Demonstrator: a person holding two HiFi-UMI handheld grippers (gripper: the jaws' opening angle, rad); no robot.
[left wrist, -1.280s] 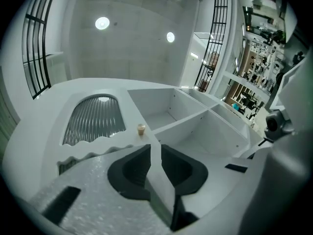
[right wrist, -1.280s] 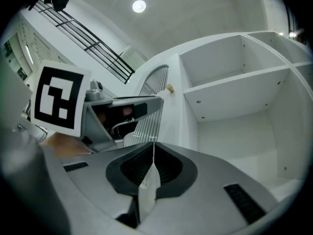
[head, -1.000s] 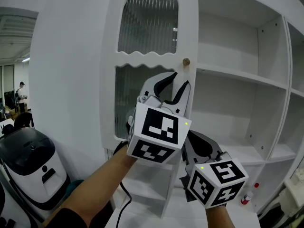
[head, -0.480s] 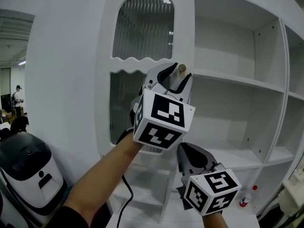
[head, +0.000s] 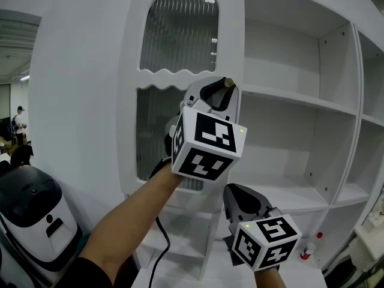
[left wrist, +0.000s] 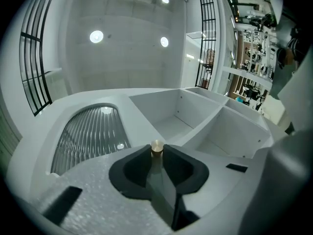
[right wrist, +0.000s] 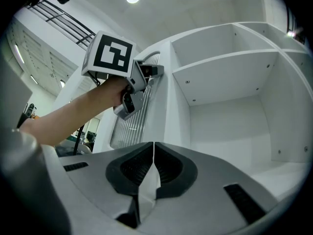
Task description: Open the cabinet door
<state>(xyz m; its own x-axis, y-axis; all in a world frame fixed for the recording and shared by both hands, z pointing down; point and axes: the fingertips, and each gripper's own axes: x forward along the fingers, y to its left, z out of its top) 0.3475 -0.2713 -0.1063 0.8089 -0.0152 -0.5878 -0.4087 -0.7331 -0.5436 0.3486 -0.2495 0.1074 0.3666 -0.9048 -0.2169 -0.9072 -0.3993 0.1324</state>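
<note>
Now the left gripper (head: 219, 92) is closing its jaws on the small brass knob (head: 228, 83), which sits at the right edge of the white cabinet door (head: 157, 78), level with the wavy crossbar between the two ribbed glass panes. In the left gripper view the knob (left wrist: 156, 147) stands between the very tips of the black pads (left wrist: 172, 156), which seem to be just meeting its sides. The door looks shut, flush against the open shelves (head: 288, 98) to its right. The right gripper (head: 233, 189) hangs lower, below the left one, with its jaws pressed together and nothing between them (right wrist: 152, 150). The main risk, as I judge it, is the shallow hold: the knob is round and smooth and is caught only at the pad tips, so a pull that starts before the squeeze is firm could let it slip out. A pull angled sideways, not straight away from the door, could do the same. A hard jerk might strain the knob's screw or rattle the glass. The door should swing out about its left edge, so the raised left forearm may need to give way as it comes.
</note>
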